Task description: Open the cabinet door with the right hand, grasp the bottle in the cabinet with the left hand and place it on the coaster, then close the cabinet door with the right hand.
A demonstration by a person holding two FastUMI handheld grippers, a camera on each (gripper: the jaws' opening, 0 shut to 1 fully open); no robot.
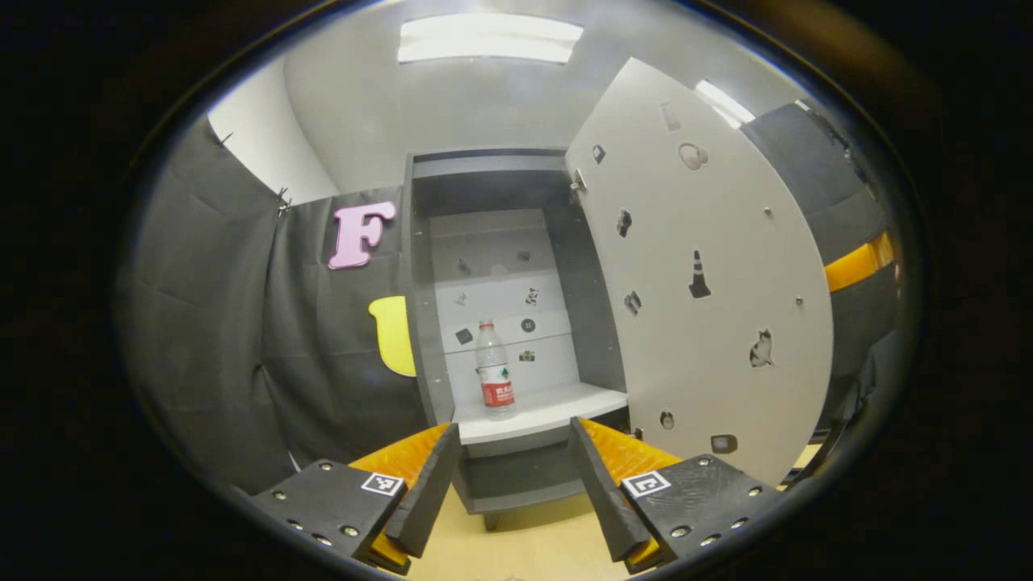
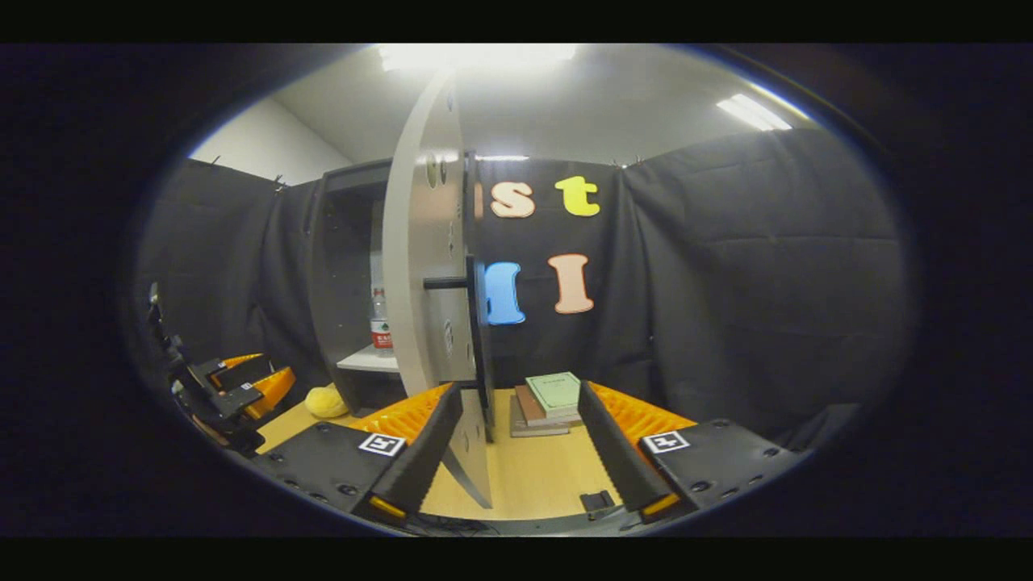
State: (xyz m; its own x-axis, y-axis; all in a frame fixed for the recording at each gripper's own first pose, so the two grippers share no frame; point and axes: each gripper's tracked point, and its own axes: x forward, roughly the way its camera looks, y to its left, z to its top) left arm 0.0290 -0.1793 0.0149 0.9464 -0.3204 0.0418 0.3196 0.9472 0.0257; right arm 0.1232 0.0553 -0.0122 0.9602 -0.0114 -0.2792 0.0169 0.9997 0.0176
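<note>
Ahead I see the cabinet (image 1: 484, 242) with door (image 1: 710, 274) swung wide, the bottle (image 1: 494, 371) upright near its shelf's front edge; my left gripper (image 1: 515, 452) and right gripper (image 2: 520, 428) are both spread, holding nothing.

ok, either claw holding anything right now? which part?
Nothing held. Left claw is open, short of the bottle on the cabinet shelf. Right claw is open around the door edge, not clamped.

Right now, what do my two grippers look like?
Both match: the left gripper and right gripper each have two long, slab-like fingers with ribbed backing, on flat plates studded with screws. Each plate carries a square black-and-white marker.
</note>
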